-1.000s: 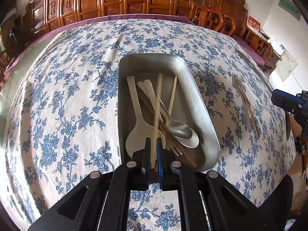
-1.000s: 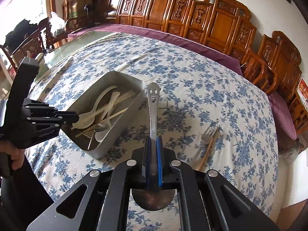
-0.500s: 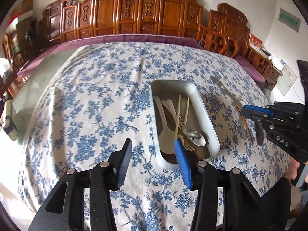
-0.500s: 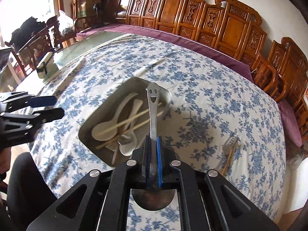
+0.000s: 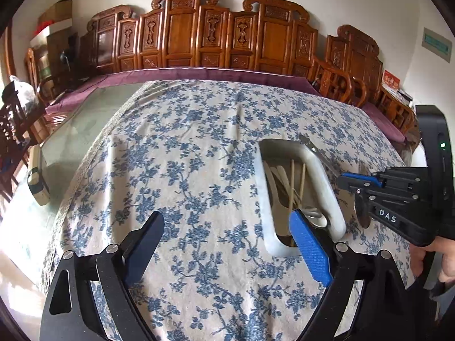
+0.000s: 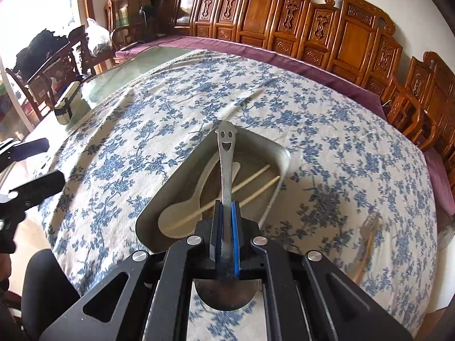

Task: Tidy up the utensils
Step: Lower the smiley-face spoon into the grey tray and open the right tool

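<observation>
Utensils are mostly gathered: a pale spoon (image 6: 182, 216), chopsticks (image 6: 241, 187) and more cutlery are seen lying in the metal tray (image 6: 281, 153) on the flowered cloth (image 6: 142, 130). One fork (image 6: 366, 244) is left out on the cloth, well to the right of the tray and blurred. A steel spoon (image 6: 226, 170) with a smiling face cut in its handle is clamped in the right gripper (image 6: 226, 244), whose jaws are closed tight on the handle, bowl toward the camera; it is held above the tray, not yet set down. The left gripper (image 5: 227, 244) is spread wide with nothing between its fingers, beside the tray's near end.

Against a second ago, the left jaws have just been opening off a chopstick, now left in the tray, and that gripper has been drawn back and up. The right gripper has been carried from beside the tray to over it.
</observation>
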`<state>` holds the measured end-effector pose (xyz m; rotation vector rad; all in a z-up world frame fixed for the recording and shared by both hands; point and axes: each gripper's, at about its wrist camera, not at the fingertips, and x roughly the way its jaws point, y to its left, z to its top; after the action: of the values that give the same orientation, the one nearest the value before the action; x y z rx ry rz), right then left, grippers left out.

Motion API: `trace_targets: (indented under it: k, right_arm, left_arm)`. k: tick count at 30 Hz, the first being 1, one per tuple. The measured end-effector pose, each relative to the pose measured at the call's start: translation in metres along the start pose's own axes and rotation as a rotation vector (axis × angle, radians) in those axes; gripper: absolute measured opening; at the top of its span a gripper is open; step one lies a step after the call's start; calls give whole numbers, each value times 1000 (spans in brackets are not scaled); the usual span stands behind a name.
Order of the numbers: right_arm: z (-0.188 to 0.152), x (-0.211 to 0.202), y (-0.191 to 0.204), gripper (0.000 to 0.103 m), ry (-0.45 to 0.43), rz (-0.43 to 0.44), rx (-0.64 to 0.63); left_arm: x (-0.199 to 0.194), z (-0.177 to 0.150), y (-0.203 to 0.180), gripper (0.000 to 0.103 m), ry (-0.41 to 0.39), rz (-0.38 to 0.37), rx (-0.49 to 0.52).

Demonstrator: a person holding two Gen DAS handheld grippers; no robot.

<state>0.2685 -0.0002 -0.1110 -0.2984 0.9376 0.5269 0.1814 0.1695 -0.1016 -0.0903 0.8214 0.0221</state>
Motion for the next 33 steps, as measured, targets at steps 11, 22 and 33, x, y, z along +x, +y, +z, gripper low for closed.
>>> trace_targets:
  k: [11, 22, 33]
  right_arm:
    - [4, 55, -4, 7, 52, 13, 71]
    - [6, 85, -20, 7, 76, 52, 156]
    - [-4, 48, -40, 16, 6, 107, 156]
  left_arm:
    - [7, -1, 17, 86, 13, 1, -46]
    - [13, -5, 12, 86, 28, 1, -36]
    - [9, -9, -15, 86, 18, 1, 33]
